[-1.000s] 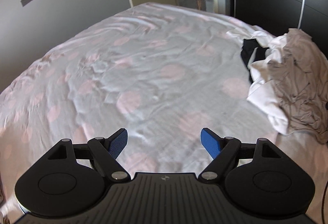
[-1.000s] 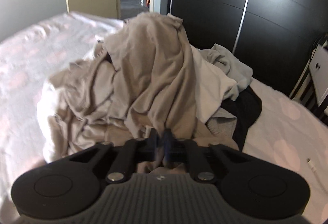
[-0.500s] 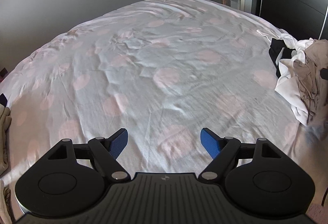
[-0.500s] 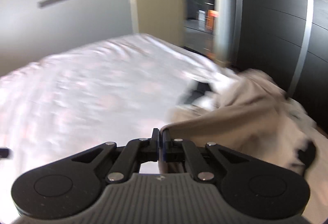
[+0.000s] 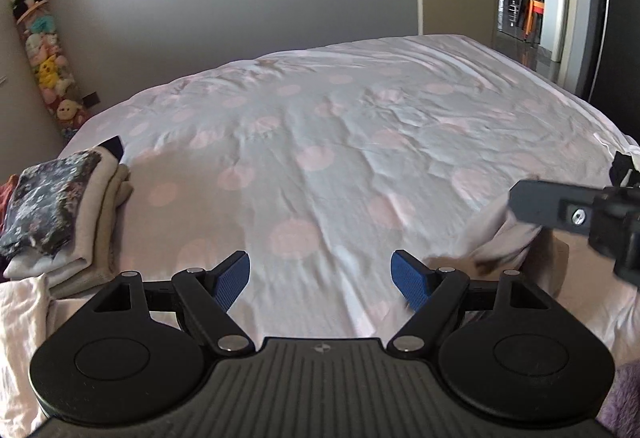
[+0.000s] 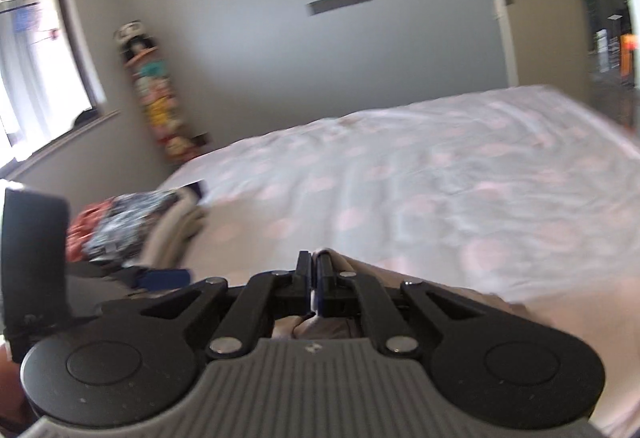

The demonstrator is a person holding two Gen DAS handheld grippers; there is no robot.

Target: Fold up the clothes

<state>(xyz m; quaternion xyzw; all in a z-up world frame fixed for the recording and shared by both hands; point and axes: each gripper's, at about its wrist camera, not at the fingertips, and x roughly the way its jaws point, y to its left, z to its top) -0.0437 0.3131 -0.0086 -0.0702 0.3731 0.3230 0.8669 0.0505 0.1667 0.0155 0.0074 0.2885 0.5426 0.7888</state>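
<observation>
On the bed (image 5: 320, 125), a folded stack (image 5: 60, 213) at left; right gripper (image 6: 314, 270) clamped on a beige garment (image 5: 508, 242), unfolded; left gripper (image 5: 320, 278) spread wide, empty.

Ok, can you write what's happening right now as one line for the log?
left gripper: open, empty, over bed | right gripper: shut on beige garment | folded stack: at bed's left edge
</observation>
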